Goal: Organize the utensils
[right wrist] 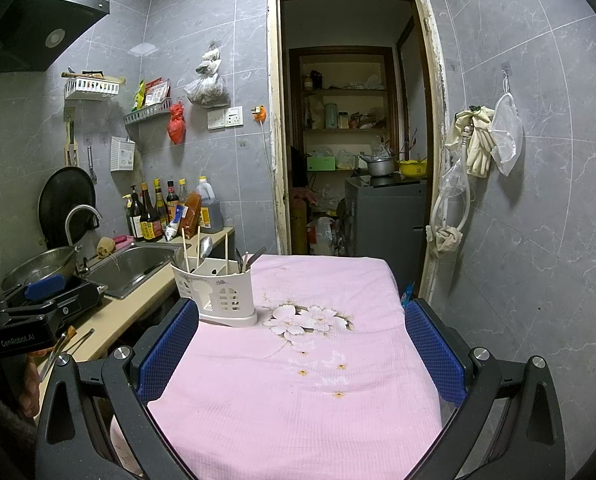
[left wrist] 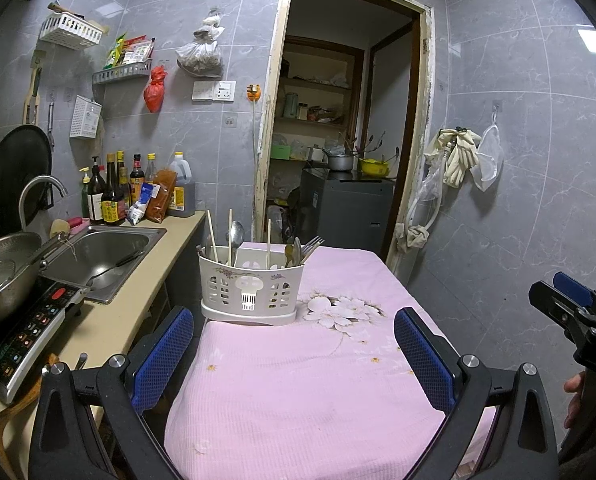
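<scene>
A white plastic utensil holder [left wrist: 250, 288] stands on the pink flowered cloth [left wrist: 298, 380] near its far left corner. It holds chopsticks [left wrist: 212, 236], a spoon [left wrist: 236, 236] and forks [left wrist: 309, 246]. It also shows in the right wrist view [right wrist: 218, 292]. My left gripper [left wrist: 294, 354] is open and empty, held above the cloth in front of the holder. My right gripper [right wrist: 298, 348] is open and empty above the cloth, to the right of the holder. No loose utensil lies on the cloth.
A counter on the left carries an induction cooker [left wrist: 30, 332], a steel pot [left wrist: 2, 276], a sink [left wrist: 102, 256] and sauce bottles [left wrist: 138, 192]. An open doorway [left wrist: 337, 140] lies behind the table. Gloves and bags [left wrist: 461, 160] hang on the right wall.
</scene>
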Tool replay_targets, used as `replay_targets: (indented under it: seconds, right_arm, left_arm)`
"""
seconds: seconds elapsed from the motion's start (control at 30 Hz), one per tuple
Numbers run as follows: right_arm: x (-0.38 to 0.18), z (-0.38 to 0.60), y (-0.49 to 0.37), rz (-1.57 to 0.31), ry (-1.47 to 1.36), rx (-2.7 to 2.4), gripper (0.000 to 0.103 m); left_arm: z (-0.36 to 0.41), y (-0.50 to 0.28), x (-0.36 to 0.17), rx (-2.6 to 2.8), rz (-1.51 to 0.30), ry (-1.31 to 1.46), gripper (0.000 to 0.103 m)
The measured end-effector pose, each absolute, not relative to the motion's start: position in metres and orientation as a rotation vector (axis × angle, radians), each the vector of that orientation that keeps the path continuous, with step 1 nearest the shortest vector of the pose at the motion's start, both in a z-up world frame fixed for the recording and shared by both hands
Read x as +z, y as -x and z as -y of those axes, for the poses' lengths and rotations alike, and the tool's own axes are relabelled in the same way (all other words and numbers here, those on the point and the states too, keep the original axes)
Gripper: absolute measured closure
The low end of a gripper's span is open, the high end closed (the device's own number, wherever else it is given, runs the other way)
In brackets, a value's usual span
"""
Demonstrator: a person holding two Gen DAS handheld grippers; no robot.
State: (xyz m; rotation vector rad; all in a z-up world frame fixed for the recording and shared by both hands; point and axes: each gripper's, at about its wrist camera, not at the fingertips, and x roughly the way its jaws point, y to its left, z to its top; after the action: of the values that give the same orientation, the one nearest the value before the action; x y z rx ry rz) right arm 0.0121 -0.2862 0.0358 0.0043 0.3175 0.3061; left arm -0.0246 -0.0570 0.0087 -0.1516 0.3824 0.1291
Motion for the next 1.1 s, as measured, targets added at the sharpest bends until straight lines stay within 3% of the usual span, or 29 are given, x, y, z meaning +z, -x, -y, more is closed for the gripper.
replay_targets:
  seconds: [1.1]
  right_arm:
    - [0.0273, 0.286, -0.0139, -0.328, 0.0, 0.305, 0.001]
  left_arm:
    - [0.0542, 0.0275, 0.0044, 0.163, -0.397, 0.12, 0.002]
